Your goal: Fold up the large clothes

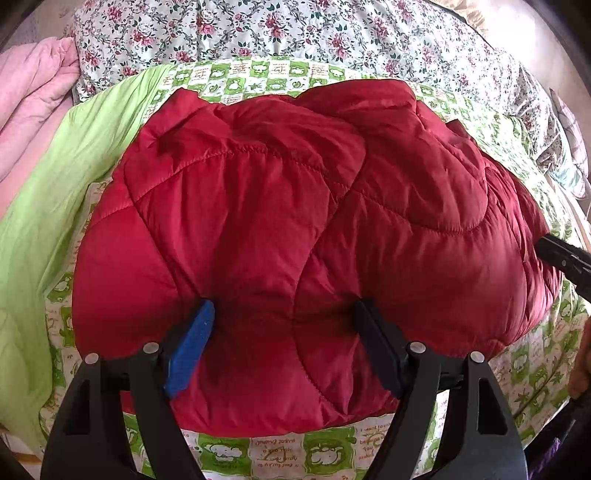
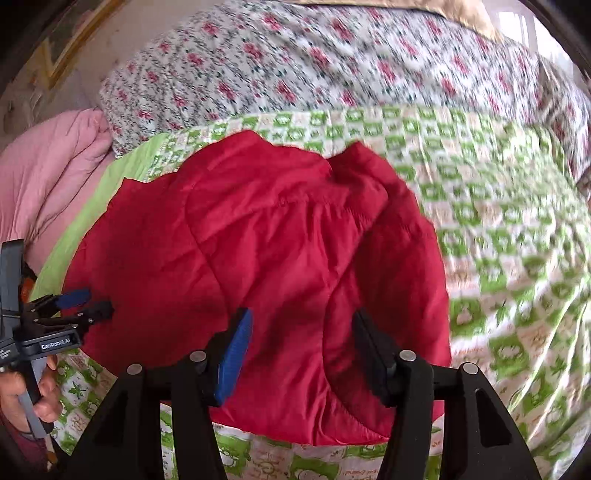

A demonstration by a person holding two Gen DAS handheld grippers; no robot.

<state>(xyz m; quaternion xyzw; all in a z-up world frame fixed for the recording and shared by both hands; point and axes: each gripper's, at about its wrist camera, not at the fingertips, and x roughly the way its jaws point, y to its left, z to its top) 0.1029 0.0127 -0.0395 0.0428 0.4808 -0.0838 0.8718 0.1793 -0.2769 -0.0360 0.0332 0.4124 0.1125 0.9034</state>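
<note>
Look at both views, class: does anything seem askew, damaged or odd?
Nothing damaged. The red jacket lies in a puffy, uneven bundle on the green sheet, its far edge lumpy. Both grippers stand open over it.

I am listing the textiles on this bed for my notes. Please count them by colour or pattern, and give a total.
Red quilted jacket: 1
Green checked cartoon-print cover: 1
Plain light green cloth: 1 (possibly the same cover's reverse side; cannot tell)
Pink quilt: 1
Floral quilt: 1
Total: 5
</note>
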